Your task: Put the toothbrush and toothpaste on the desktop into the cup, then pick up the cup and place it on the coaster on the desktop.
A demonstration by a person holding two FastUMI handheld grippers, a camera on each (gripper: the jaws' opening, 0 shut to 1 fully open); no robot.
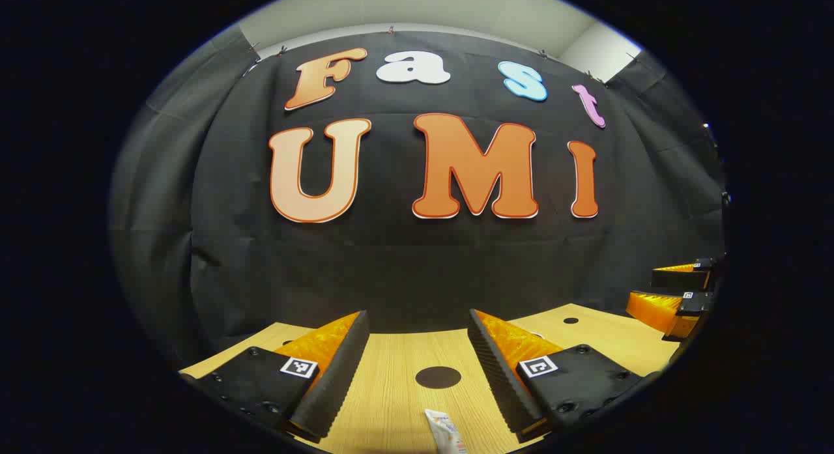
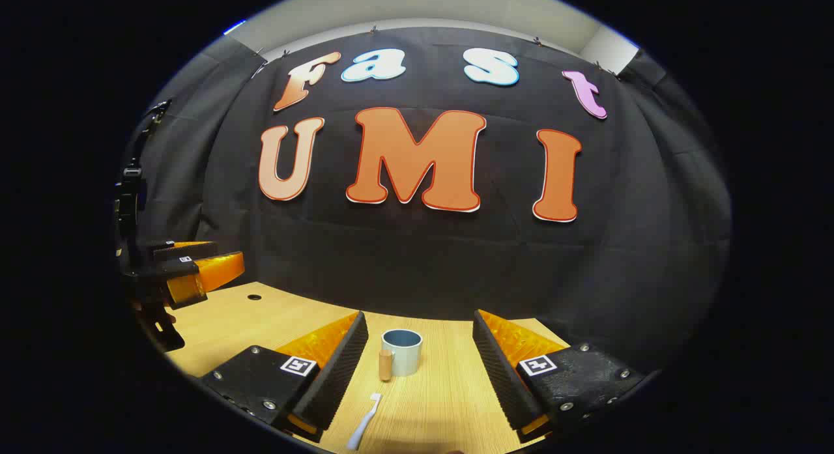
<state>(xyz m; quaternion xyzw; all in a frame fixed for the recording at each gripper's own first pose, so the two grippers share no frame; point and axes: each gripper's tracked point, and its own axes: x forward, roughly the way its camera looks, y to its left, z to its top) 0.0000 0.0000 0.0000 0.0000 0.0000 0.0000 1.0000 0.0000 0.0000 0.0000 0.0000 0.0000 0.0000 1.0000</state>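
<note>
Both cameras sit low over the worktop (image 1: 391, 402), facing the black cloth back wall (image 1: 404, 271) from nearby. Left gripper view stands left of right gripper view; each catches the other's tool at its edge.

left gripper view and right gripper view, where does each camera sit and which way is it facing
Left gripper view: rides on the left hand-held gripper, low over the wooden desktop, facing the cloth wall; its open fingers flank a toothpaste tube and a dark hole.
Right gripper view: rides on the right hand-held gripper, facing the same wall; its open fingers frame the cup and toothbrush.
Shared: desktop, wall, and each shows the other gripper at its edge.
</note>
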